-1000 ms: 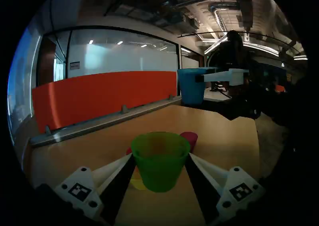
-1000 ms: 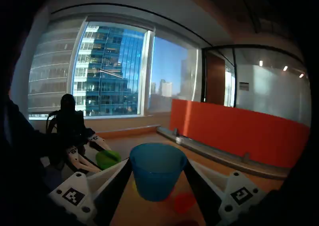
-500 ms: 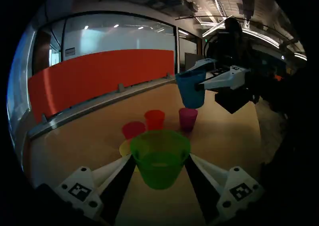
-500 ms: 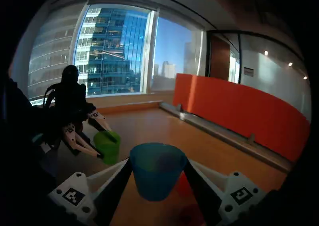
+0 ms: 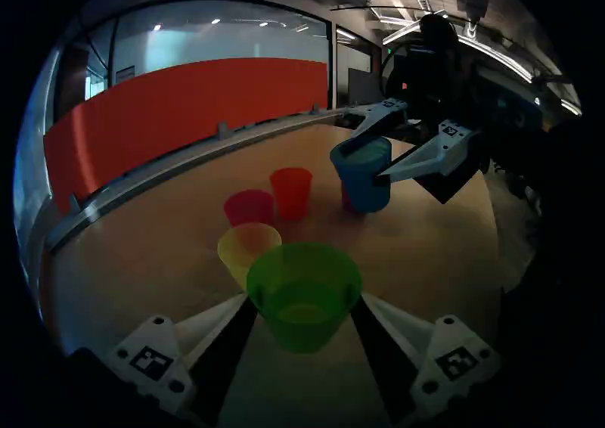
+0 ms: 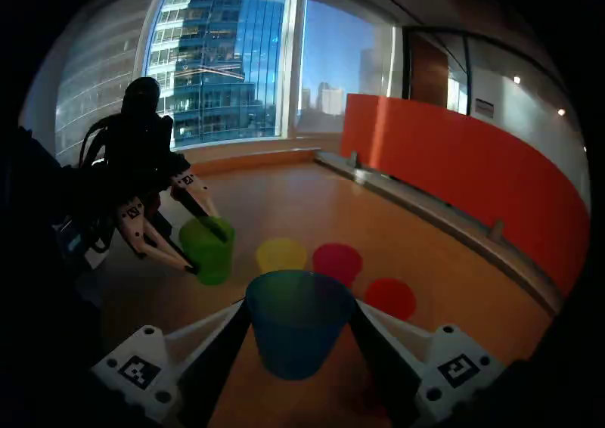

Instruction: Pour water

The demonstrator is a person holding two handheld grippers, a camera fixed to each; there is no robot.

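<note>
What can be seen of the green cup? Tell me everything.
The green cup is translucent plastic by its look, tapered, wider at its open rim, upright. The left tool grips it, one finger on each side, over the wooden table. A paler disc low inside may be liquid; I cannot tell. A yellow cup stands just behind it.

Both views tipped down toward the table [image 5: 439, 246]; yellow cup [image 5: 248, 245], red cup [image 5: 249, 205] and orange cup [image 5: 291, 192] came into sight. Blue cup [image 5: 361, 175], in the right gripper [image 5: 368, 156], dropped from partition height to table level, possibly touching down. Green cup [image 6: 208, 250], in the left gripper [image 6: 204, 252], came fully into sight.
</note>
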